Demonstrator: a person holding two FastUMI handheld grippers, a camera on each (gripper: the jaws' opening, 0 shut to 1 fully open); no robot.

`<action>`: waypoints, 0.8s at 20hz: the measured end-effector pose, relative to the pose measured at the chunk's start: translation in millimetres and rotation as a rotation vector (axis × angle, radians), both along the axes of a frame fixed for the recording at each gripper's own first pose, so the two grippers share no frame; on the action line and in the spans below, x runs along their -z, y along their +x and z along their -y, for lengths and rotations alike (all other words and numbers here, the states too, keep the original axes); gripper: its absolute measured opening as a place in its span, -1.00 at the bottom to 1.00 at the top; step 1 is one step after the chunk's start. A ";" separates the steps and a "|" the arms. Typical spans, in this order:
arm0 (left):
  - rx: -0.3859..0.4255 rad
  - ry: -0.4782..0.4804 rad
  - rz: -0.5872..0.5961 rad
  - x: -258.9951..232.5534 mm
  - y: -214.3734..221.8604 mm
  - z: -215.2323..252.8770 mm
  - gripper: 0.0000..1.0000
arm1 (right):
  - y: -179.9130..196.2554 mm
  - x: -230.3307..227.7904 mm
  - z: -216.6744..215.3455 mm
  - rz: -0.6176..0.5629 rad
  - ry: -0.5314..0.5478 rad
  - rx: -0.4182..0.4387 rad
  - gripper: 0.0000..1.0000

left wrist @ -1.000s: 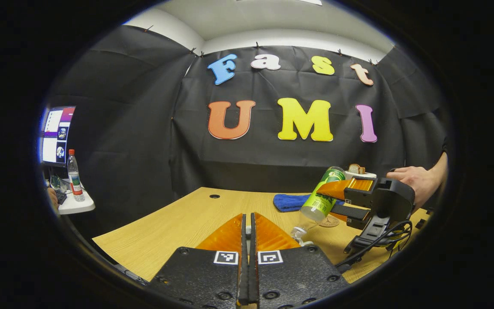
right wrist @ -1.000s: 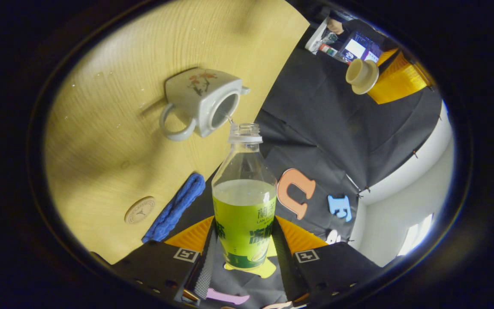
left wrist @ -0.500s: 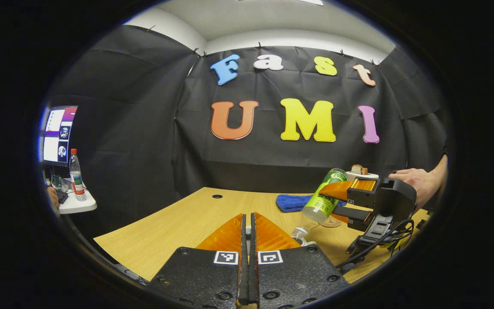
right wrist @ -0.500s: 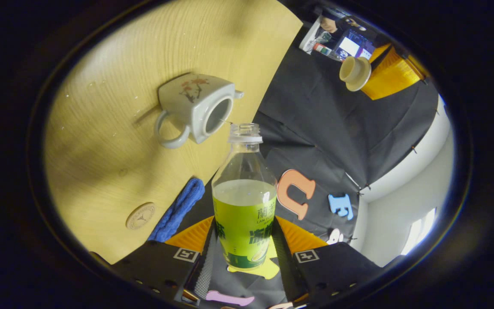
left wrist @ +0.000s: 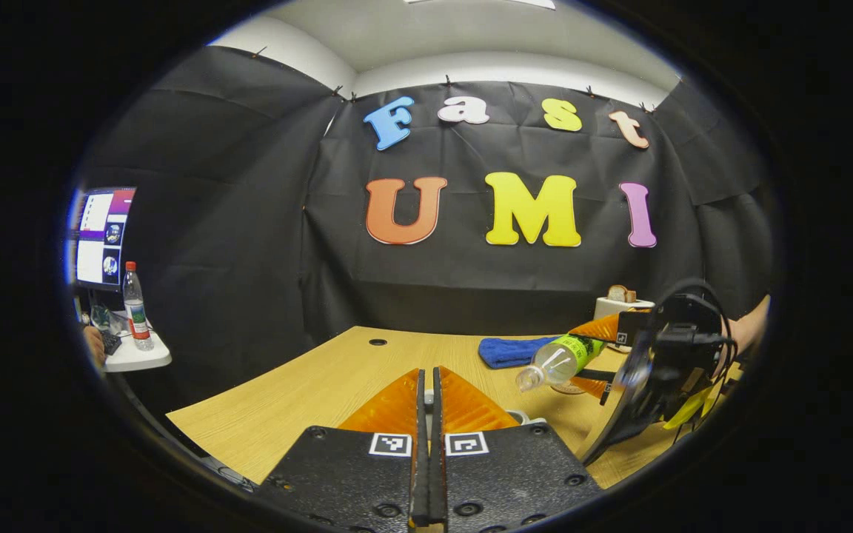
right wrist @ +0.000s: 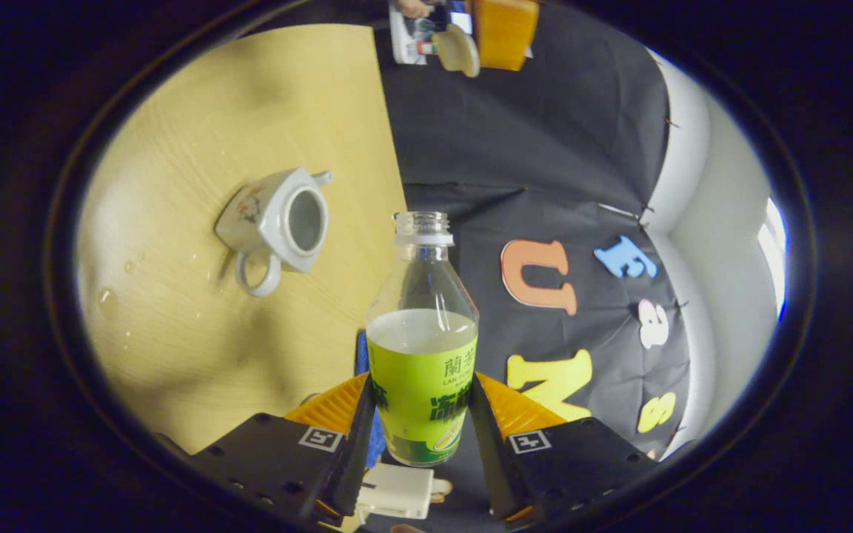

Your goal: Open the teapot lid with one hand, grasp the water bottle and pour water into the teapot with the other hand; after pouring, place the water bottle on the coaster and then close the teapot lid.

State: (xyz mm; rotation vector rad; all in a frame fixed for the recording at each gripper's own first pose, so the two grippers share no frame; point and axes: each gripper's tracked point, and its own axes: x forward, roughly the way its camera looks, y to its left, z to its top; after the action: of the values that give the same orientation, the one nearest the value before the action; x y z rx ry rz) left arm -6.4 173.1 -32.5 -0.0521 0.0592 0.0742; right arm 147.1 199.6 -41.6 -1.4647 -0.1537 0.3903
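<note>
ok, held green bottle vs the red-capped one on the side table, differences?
The green-label bottle is uncapped; the red-capped bottle is sealed. The green-label bottle lies tilted in the right gripper; the red-capped bottle stands upright on the side table. Both are clear plastic.

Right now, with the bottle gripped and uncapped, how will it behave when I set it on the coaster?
The water bottle looks thin clear plastic, so it may flex under the right gripper. Partly full and tall, it is probably light and tippy. With no cap, tilting would likely spill onto the table.
</note>
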 end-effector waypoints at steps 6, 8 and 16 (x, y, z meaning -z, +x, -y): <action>0.033 -0.004 0.007 -5.7 2.1 22.8 -0.95 | 5.0 -34.9 44.4 -0.153 0.408 0.116 0.35; 0.048 -0.002 0.006 -6.8 3.5 29.9 -0.95 | 13.3 -43.0 62.7 -0.207 0.573 0.168 0.35; 0.082 -0.009 0.002 -7.8 5.2 46.3 -0.95 | 61.4 -5.3 111.5 -0.567 1.257 0.378 0.32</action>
State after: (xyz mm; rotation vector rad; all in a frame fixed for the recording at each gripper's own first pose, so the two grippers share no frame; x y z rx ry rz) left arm -1.2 126.8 -24.7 -0.0587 0.0595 -0.0082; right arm 208.6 88.1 -36.3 -0.1014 0.2994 0.2828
